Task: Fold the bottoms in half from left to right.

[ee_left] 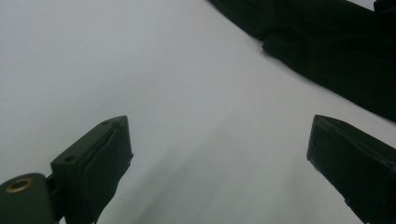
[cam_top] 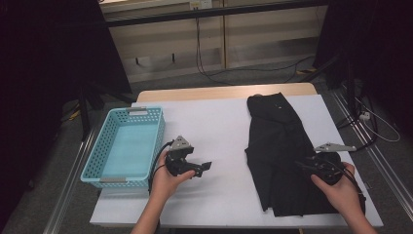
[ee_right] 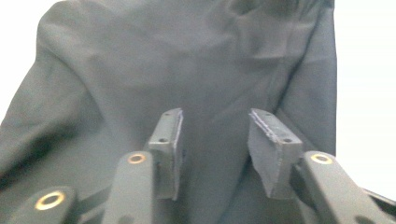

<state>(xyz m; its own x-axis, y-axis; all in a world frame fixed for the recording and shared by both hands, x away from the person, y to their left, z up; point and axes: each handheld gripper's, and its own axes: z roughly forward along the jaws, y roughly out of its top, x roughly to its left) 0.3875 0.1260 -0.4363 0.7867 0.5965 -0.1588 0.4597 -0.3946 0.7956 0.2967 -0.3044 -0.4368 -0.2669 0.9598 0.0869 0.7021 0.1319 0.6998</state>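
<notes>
A black garment (cam_top: 280,146) lies flat on the right half of the white-covered table (cam_top: 214,126), reaching from the far edge to the near one. My right gripper (cam_top: 304,165) hovers over its lower part. In the right gripper view the right gripper (ee_right: 215,126) has its jaws partly apart above the dark cloth (ee_right: 140,70), with nothing pinched between them. My left gripper (cam_top: 204,168) is held above bare table, left of the garment and pointing toward it. In the left gripper view the left gripper (ee_left: 219,140) stands wide open and empty, with the garment's edge (ee_left: 327,51) beyond.
A light blue plastic basket (cam_top: 95,156) stands at the table's left side, close to my left hand, with nothing inside. Bare white surface stretches between basket and garment. Cables and dark stands are on the floor behind and to the right.
</notes>
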